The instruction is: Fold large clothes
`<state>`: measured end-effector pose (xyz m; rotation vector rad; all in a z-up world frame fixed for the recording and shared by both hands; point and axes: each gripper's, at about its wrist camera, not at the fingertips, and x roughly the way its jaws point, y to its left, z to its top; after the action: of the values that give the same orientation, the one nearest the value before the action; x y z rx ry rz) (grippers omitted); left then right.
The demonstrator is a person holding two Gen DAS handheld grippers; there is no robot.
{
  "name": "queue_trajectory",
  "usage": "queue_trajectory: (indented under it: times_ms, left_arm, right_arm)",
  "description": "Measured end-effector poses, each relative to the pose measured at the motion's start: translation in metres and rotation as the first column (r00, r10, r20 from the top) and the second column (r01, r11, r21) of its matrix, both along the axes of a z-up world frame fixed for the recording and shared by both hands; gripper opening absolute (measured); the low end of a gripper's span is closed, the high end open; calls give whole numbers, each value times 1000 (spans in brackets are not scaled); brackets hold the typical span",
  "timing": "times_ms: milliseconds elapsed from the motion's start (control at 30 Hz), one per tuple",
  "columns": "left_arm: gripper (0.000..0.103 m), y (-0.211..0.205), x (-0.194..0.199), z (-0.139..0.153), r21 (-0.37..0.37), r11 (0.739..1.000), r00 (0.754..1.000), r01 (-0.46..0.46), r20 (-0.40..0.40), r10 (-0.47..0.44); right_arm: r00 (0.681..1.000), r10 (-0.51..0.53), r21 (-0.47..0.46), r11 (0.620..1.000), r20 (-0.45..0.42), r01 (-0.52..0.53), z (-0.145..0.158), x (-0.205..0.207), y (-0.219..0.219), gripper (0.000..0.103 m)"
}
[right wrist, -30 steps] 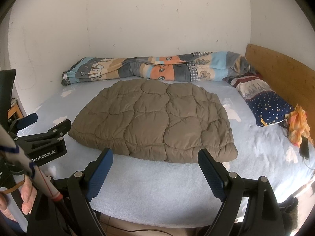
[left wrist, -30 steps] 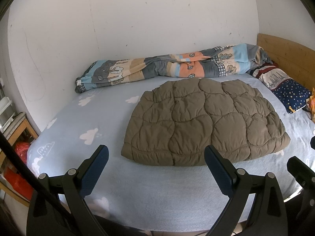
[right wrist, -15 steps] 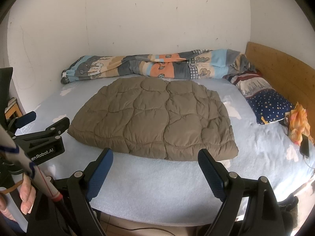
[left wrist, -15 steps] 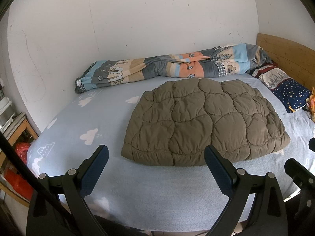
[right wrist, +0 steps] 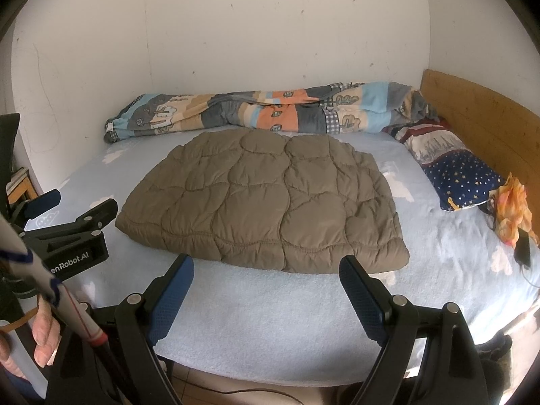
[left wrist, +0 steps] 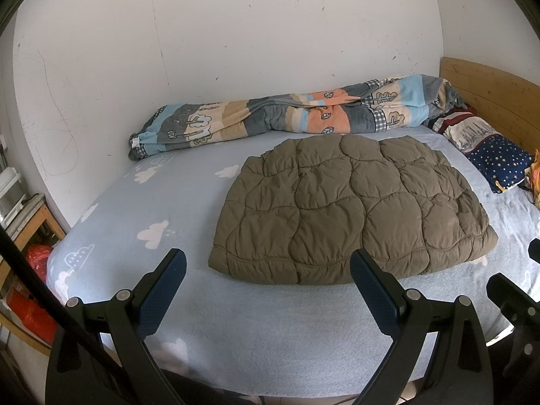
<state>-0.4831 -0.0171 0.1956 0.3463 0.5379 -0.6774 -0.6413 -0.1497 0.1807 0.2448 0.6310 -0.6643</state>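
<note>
A folded olive-brown quilted garment [left wrist: 351, 209] lies flat on the light-blue bed sheet [left wrist: 162, 209]; it also shows in the right wrist view [right wrist: 266, 206]. My left gripper [left wrist: 268, 263] is open and empty, held over the bed's near edge in front of the garment's near-left corner. My right gripper [right wrist: 266, 270] is open and empty, just short of the garment's near edge. The left gripper's body also shows at the left of the right wrist view [right wrist: 67, 233].
A rolled patchwork blanket [left wrist: 297, 114] lies along the back wall. A starry blue pillow [right wrist: 462, 175] and a wooden headboard [right wrist: 479, 114] are at the right, with an orange cloth [right wrist: 513, 206] and a dark phone [right wrist: 523, 249]. A wooden shelf [left wrist: 30, 216] stands left of the bed.
Both grippers stayed open. The right wrist view shifted slightly, so the garment sits a little lower in frame; the garment has not moved on the bed.
</note>
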Motion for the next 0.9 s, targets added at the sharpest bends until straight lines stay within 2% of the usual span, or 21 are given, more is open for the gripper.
queue_trajectory:
  times_ms: [900]
  left_arm:
    - [97,-1,-2,0,0,1000,1000,-2,0,2]
  right_arm:
    - [1000,-2,12,1000,-9,2,-3,2,0,91]
